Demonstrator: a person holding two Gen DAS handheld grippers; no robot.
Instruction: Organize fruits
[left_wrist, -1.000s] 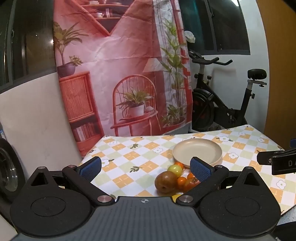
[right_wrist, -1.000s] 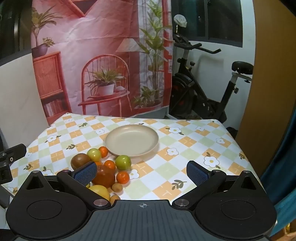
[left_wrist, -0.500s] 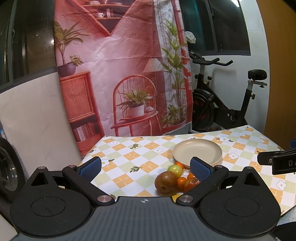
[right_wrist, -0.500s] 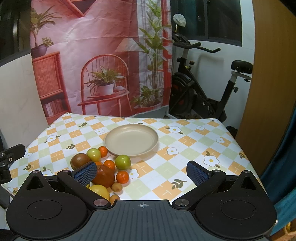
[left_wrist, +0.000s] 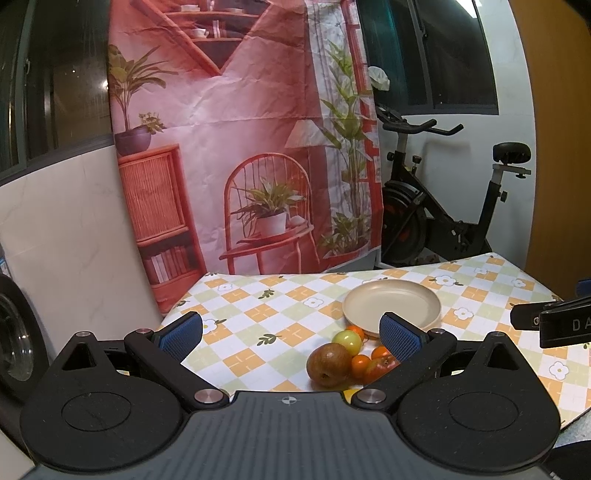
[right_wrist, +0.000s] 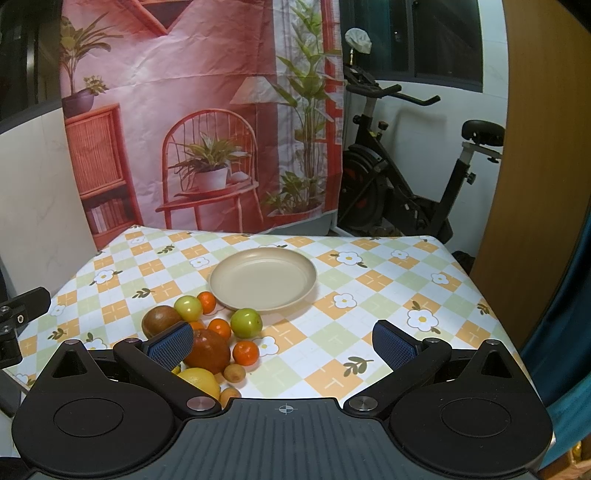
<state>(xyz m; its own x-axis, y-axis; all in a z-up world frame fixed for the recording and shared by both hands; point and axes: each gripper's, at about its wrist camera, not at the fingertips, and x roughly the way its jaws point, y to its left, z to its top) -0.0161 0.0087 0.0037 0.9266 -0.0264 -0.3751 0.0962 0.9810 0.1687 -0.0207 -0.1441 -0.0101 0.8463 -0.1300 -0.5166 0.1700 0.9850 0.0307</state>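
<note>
Fruits (right_wrist: 218, 332): clustered on the counter (right_wrist: 369, 295), beside the left finger of the right gripper (right_wrist: 282, 343).
Plate (right_wrist: 264, 278): beyond the fruits.
Fingers: both grippers spread wide, holding nothing.
Left gripper (left_wrist: 291, 332): above the counter edge.

The plate (right_wrist: 263, 277) looks matt, smooth beige plastic. The tablecloth (right_wrist: 388, 291) has a faint sheen, like coated cloth. At 8 o'clock from the plate, the 2 green fruits (right_wrist: 246, 323) are glossy-skinned; the brown pear (right_wrist: 161, 322) is dull. The backdrop (right_wrist: 192, 110) is creased printed fabric.
</note>
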